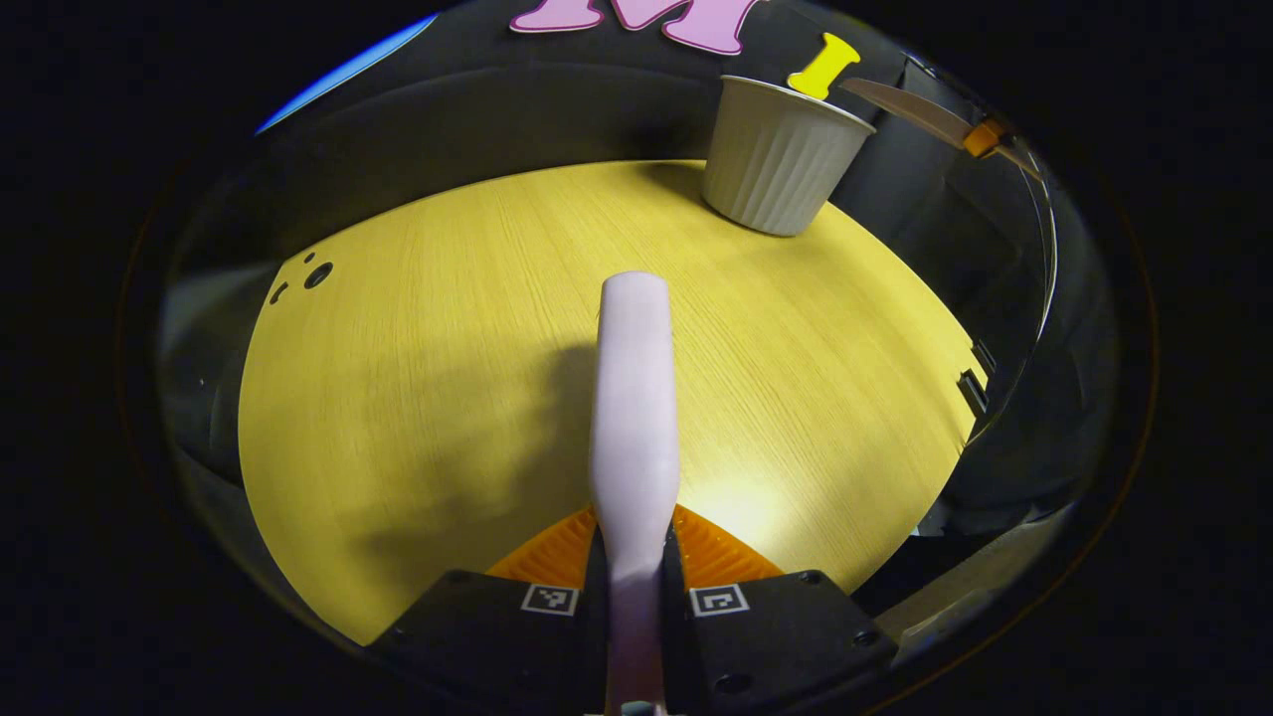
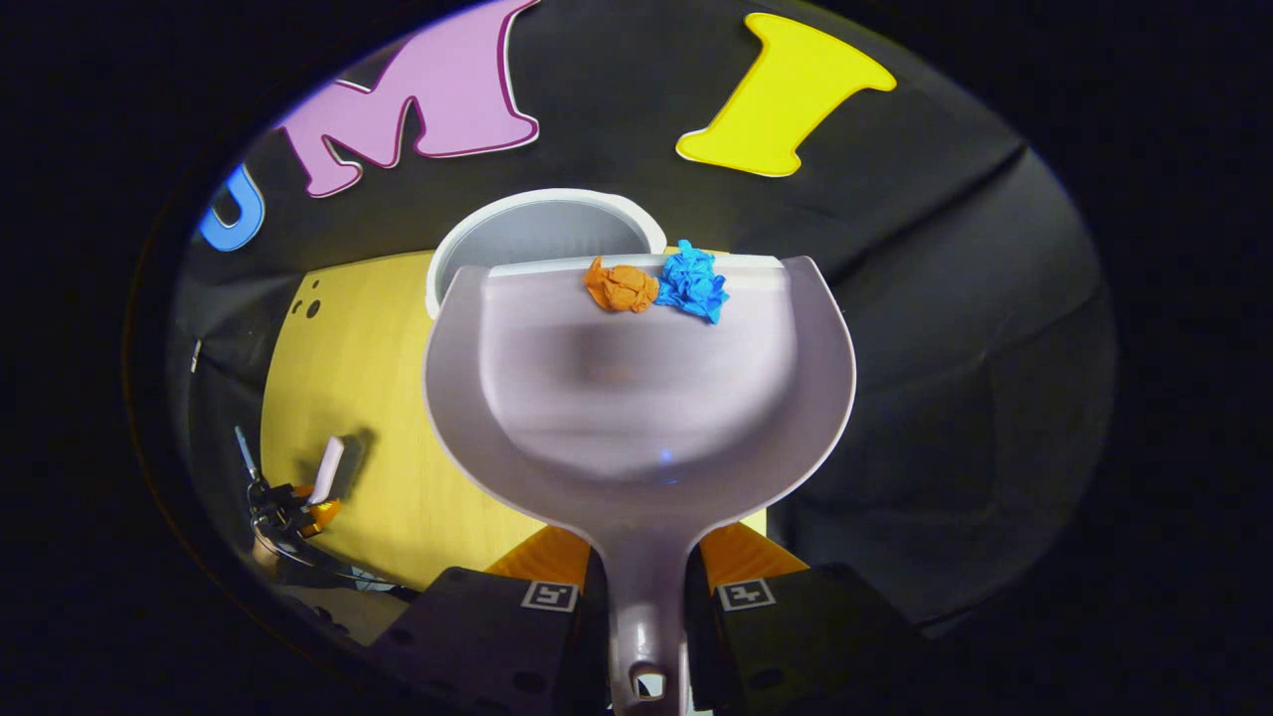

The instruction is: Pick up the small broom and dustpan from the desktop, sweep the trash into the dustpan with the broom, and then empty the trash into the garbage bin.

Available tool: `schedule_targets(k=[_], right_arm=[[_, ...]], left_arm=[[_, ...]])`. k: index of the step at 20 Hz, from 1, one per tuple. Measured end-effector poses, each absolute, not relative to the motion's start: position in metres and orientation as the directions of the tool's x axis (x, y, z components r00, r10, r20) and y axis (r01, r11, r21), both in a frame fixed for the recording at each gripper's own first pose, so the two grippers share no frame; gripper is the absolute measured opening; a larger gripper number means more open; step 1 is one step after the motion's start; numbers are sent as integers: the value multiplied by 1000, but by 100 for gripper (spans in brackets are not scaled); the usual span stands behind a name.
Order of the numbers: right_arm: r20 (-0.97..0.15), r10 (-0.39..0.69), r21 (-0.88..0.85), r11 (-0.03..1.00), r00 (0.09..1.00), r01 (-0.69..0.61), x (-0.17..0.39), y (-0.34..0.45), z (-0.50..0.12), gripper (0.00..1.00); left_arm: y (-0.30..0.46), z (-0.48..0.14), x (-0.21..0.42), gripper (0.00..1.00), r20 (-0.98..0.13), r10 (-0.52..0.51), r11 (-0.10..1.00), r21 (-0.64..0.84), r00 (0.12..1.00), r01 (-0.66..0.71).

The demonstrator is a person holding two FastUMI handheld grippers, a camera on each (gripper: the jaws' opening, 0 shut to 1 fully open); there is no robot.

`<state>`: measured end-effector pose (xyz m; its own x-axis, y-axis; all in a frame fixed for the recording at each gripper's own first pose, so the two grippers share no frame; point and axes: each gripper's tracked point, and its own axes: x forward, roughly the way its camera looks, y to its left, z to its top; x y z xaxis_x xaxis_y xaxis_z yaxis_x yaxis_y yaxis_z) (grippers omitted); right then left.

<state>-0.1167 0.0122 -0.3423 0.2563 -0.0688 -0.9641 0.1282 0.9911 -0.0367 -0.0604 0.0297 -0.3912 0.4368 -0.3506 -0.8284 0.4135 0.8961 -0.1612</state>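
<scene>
In the left gripper view my left gripper [image 1: 634,587] is shut on the pale pink broom handle [image 1: 633,398], which sticks out forward over the yellow desktop [image 1: 418,348]. The ribbed white garbage bin [image 1: 781,154] stands at the desk's far right. In the right gripper view my right gripper [image 2: 646,597] is shut on the handle of the pale dustpan [image 2: 636,388], held tilted forward over the bin's open mouth [image 2: 542,234]. An orange paper ball [image 2: 620,285] and a blue paper ball [image 2: 693,283] lie at the pan's front lip. The left gripper with the broom [image 2: 323,472] shows at lower left.
The dustpan's far edge [image 1: 920,109] pokes in beyond the bin in the left gripper view. Small dark holes [image 1: 316,274] mark the desk's far left corner. Black cloth wall rises behind the desk. The desk's right edge [image 1: 970,388] drops into dark space.
</scene>
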Motion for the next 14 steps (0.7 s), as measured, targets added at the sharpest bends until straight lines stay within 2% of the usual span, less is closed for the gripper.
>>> schedule_targets(k=[8,14], right_arm=[[-980,-163,-161,987,117,31,-121,7,-322,36],[-959,-285,-282,945,9,-166,-118,-16,-308,35]], left_arm=[[41,-402,-65,27,-833,-333,913,-167,443,372],[43,-404,-66,27,-835,-329,918,-173,441,358]])
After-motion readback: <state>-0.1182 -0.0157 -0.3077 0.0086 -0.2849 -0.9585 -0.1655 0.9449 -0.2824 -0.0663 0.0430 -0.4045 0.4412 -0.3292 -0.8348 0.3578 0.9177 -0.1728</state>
